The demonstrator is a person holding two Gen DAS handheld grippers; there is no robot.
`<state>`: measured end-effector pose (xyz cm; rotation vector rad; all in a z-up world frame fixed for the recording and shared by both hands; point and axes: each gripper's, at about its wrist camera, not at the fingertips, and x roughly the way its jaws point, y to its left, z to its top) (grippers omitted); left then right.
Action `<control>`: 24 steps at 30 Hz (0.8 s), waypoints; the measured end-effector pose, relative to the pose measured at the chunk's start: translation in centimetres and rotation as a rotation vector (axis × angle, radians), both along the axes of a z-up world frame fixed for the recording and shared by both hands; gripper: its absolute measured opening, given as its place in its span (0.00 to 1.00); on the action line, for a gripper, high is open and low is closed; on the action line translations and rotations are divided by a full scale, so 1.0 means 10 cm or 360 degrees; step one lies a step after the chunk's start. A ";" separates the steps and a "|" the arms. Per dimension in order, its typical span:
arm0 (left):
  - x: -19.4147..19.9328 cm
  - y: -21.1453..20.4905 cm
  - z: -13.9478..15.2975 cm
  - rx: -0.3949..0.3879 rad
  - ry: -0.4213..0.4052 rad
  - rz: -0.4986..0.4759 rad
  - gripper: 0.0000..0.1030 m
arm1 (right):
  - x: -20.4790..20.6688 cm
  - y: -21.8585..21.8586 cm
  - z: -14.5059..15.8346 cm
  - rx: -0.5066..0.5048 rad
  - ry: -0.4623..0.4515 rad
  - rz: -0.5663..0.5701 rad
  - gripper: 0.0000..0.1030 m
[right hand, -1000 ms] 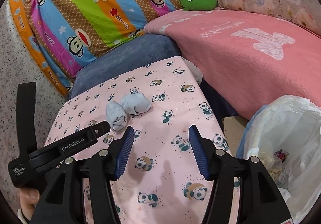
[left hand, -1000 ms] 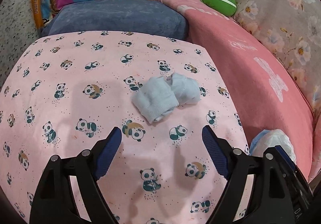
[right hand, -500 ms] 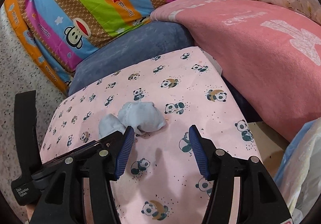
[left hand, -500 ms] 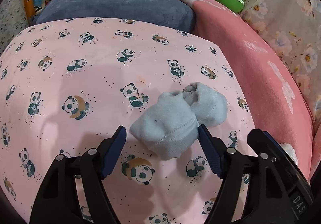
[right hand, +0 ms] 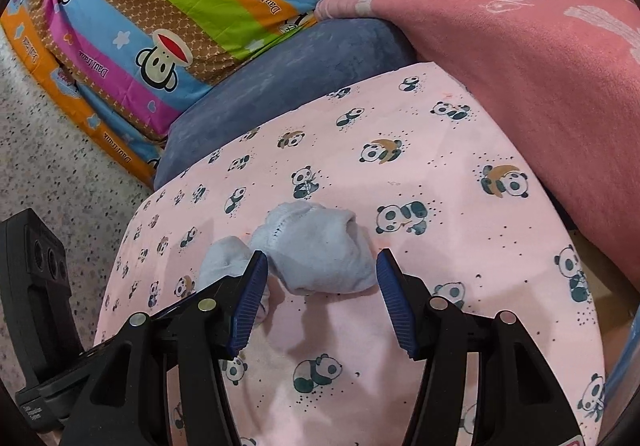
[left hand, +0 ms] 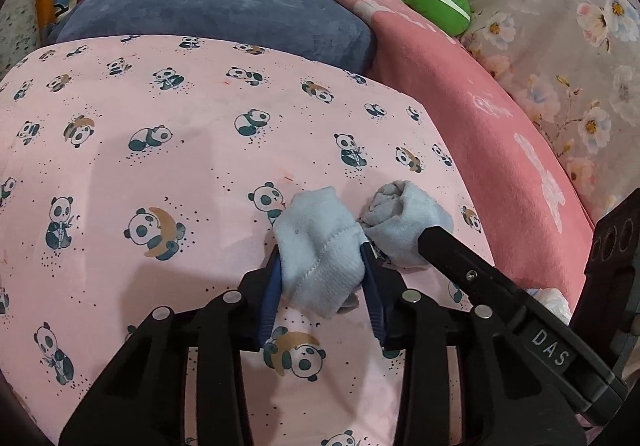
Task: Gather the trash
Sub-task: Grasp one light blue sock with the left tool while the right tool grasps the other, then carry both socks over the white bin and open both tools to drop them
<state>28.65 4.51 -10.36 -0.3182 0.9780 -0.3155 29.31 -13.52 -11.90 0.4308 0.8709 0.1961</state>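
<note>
Now mid-pickup: two pale blue socks on panda sheet [left hand: 168, 174], toward its right edge, near pink blanket [left hand: 500, 134]. Left gripper [left hand: 322, 266] jaws just been closing, pads now clamping left sock [left hand: 316, 250] from both sides. Right gripper [right hand: 320, 286] spread wide, straddling right sock [right hand: 320, 250], pads clear of fabric, nothing held. Socks touching each other, so likely tangle risk on lift. Best practice, judged: finish left squeeze on sock's bulk, not a loose edge; close right pads low around sock's middle before raising; lift straight up, keep grippers from bumping. Bag edge [left hand: 550, 300] barely visible off sheet's right edge, presumably drop target.
</note>
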 end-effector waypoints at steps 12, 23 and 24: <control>-0.10 0.04 0.08 0.0054 -0.0026 0.0010 0.33 | -0.02 0.12 0.02 -0.0035 0.0028 0.0042 0.13; -0.37 -0.21 0.36 0.0067 -0.0086 -0.0057 0.33 | -0.45 -0.13 0.37 -0.0077 -0.0088 -0.0045 0.13; -0.41 -0.26 0.40 0.0067 -0.0094 -0.0071 0.33 | -0.51 -0.17 0.40 -0.0072 -0.0098 -0.0059 0.13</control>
